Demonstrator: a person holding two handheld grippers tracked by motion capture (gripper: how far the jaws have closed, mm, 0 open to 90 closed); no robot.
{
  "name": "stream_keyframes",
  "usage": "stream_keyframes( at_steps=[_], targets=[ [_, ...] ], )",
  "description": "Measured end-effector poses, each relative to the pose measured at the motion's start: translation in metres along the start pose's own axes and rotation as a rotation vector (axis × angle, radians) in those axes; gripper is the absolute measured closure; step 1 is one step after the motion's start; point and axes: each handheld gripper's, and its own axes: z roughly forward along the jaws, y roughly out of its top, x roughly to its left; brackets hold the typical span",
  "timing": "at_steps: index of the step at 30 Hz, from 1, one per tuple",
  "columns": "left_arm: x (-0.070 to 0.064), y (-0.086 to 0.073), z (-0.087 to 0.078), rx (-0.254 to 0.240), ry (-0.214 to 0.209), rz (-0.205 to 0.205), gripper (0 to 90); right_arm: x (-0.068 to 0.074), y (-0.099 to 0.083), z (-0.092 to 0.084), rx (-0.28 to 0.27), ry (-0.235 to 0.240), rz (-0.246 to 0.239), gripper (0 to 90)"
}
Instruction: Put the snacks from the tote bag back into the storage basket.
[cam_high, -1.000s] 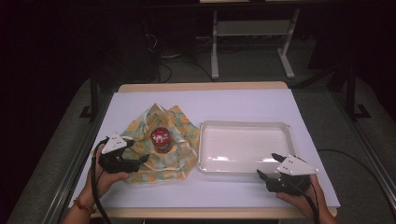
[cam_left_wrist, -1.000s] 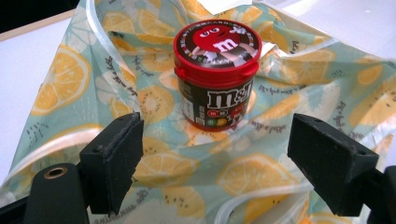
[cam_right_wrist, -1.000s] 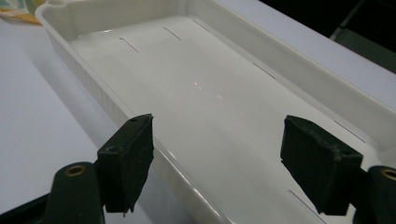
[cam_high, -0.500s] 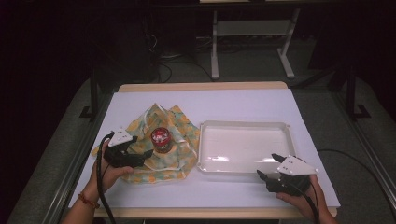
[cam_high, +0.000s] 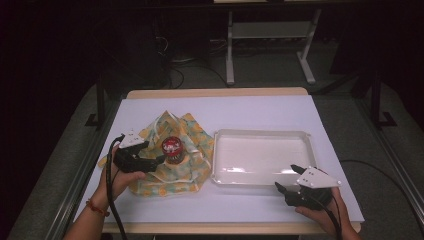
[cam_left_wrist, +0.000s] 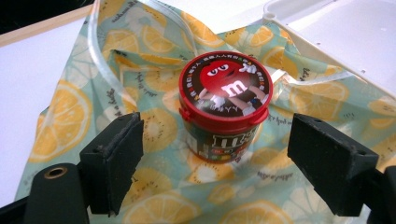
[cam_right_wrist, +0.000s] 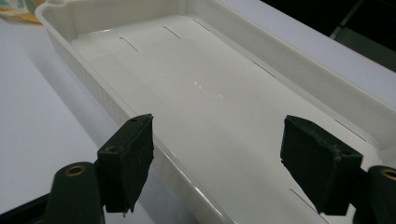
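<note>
Framing a round glossy red-lidded tub (cam_left_wrist: 223, 108) on printed cloth (cam_left_wrist: 154, 196), left tongs (cam_left_wrist: 215, 158) wide

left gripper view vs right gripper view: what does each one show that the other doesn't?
Left gripper view alone: a red-lidded candy tub standing on the cloth, ahead of the open left gripper. Right gripper view alone: the open right gripper over the tray's near rim. Both: the white tray, the lemon-print cloth and the white table.
</note>
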Motion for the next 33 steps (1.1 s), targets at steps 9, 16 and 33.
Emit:
stream_keyframes(
  at_steps=[9, 16, 33],
  targets=[
    [-0.002, 0.004, 0.010, 0.028, -0.005, 0.005, 18.1, 0.000, 0.000, 0.000, 0.000, -0.001, 0.001, 25.0],
    [-0.003, 0.008, 0.016, 0.044, -0.012, 0.007, 18.1, 0.000, 0.000, 0.000, 0.002, 0.000, 0.003, 25.0],
    [-0.007, 0.020, 0.033, 0.078, 0.004, -0.028, 18.3, 0.000, 0.000, 0.000, 0.001, 0.001, 0.004, 25.0]
  ],
)
